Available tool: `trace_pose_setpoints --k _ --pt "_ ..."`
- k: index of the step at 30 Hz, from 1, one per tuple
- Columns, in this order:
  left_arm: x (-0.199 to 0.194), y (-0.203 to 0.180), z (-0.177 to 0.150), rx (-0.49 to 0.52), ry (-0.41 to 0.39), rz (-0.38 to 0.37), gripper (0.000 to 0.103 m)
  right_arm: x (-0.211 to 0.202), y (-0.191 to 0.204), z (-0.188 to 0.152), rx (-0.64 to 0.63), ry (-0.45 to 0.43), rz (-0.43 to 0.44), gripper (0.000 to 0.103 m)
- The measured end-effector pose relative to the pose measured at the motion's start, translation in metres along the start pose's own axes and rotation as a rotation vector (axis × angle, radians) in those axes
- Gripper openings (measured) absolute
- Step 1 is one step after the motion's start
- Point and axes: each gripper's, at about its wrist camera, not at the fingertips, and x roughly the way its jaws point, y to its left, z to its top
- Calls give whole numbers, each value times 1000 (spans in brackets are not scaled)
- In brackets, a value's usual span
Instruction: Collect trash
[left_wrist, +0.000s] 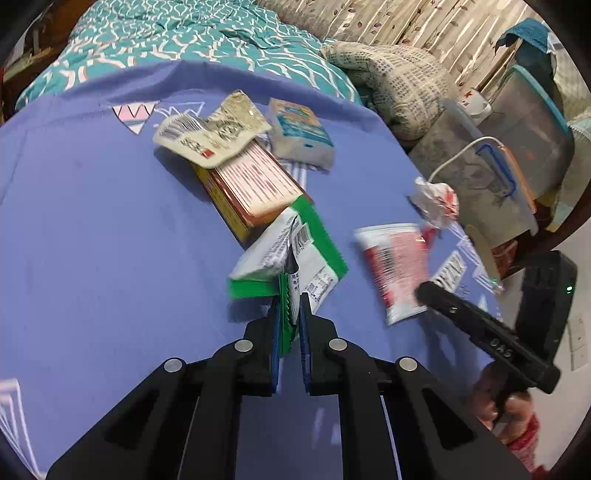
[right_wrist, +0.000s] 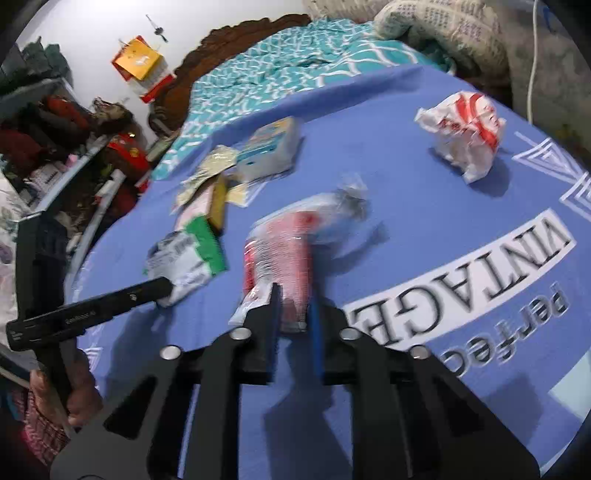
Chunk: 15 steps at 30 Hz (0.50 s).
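My left gripper (left_wrist: 289, 314) is shut on a green-and-white wrapper (left_wrist: 291, 254) and holds it over the blue cloth (left_wrist: 92, 221); the wrapper also shows in the right wrist view (right_wrist: 188, 254). My right gripper (right_wrist: 295, 306) is shut on a red-and-white wrapper (right_wrist: 284, 251), blurred by motion; it also shows in the left wrist view (left_wrist: 395, 266). A crumpled white-and-red wrapper (right_wrist: 461, 133) lies further right, also in the left wrist view (left_wrist: 437, 201).
A red-and-yellow box (left_wrist: 247, 188) with a cream wrapper (left_wrist: 210, 129) on it and a tissue pack (left_wrist: 299, 129) lie beyond. A teal bedspread (left_wrist: 184, 33), a folded quilt (left_wrist: 399, 85) and plastic bins (left_wrist: 524, 122) lie behind. A cluttered shelf (right_wrist: 55, 147) stands at left.
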Motion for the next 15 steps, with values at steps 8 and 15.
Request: trace_pose_setpoints --k 8,15 --pt "-38 -34 -36 64 -26 -101 8 -53 5 -18 -13 -97 19 10" --pt "-33 -76 -41 149 -5 -159 8 -104 -29 -44 53 -178 -45 10"
